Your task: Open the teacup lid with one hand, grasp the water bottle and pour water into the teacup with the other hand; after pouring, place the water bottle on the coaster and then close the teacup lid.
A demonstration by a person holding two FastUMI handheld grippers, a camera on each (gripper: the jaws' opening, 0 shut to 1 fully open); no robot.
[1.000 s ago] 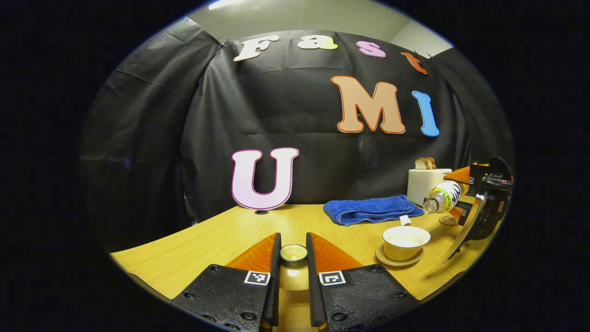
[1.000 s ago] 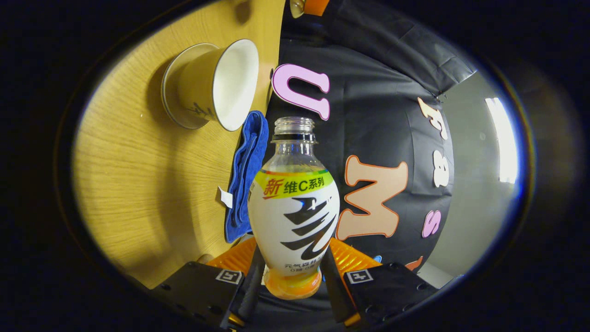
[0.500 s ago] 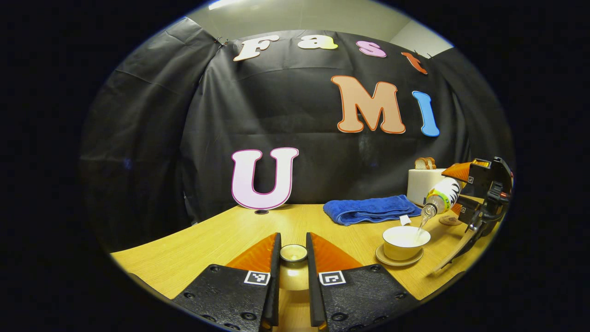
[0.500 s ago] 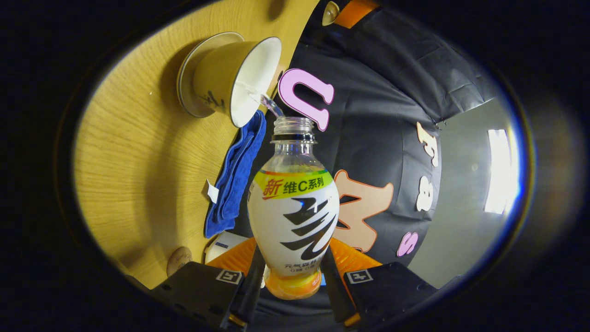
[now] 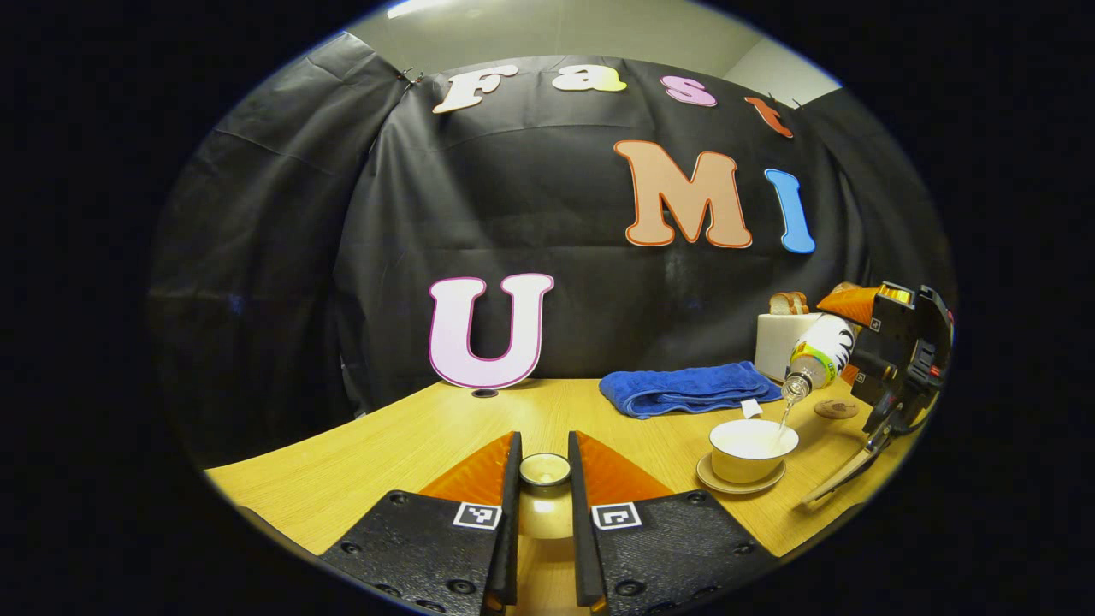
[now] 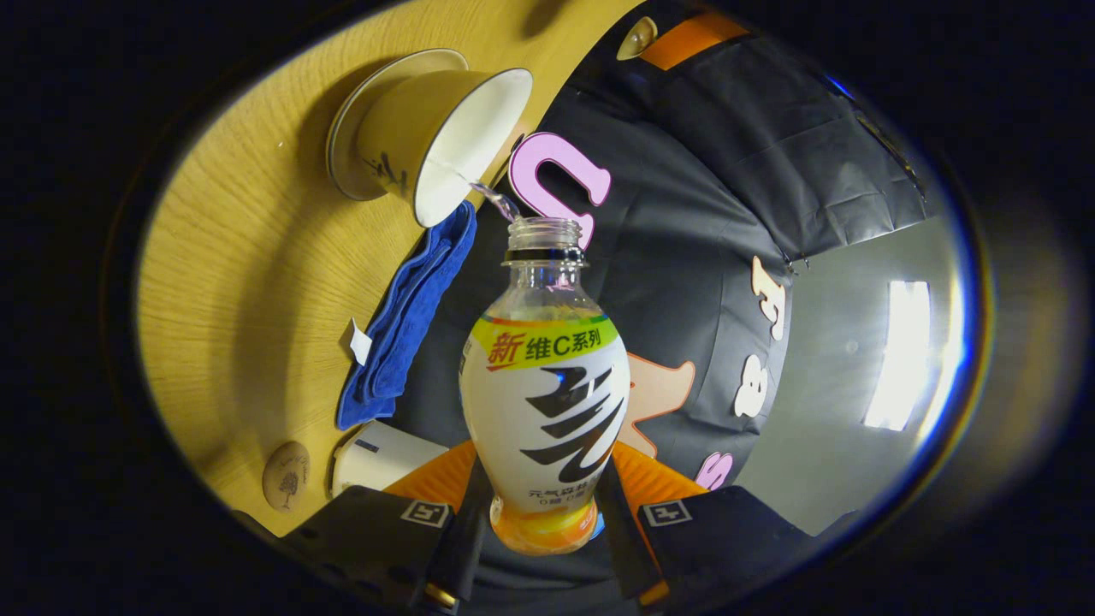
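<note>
In the left gripper view the left gripper (image 5: 544, 505) is closed on the teacup lid (image 5: 545, 469), both fingers pressing its knob, above the wooden table (image 5: 359, 462). Farther right stands the open teacup (image 5: 753, 448) on its saucer — a thin stream of water falls into it from the tilted water bottle (image 6: 545, 402). The right gripper (image 6: 542, 526) clamps the bottle's base. The coaster (image 5: 836, 409) lies behind, beside the blue towel (image 5: 689, 387).

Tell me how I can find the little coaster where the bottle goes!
Look at the wooden table and find the blue towel near the back. Right of it stands a white toaster, and the coaster lies flat in front of that, behind the teacup. It is a small brown disc, the flattest thing there, with nothing on it.
</note>
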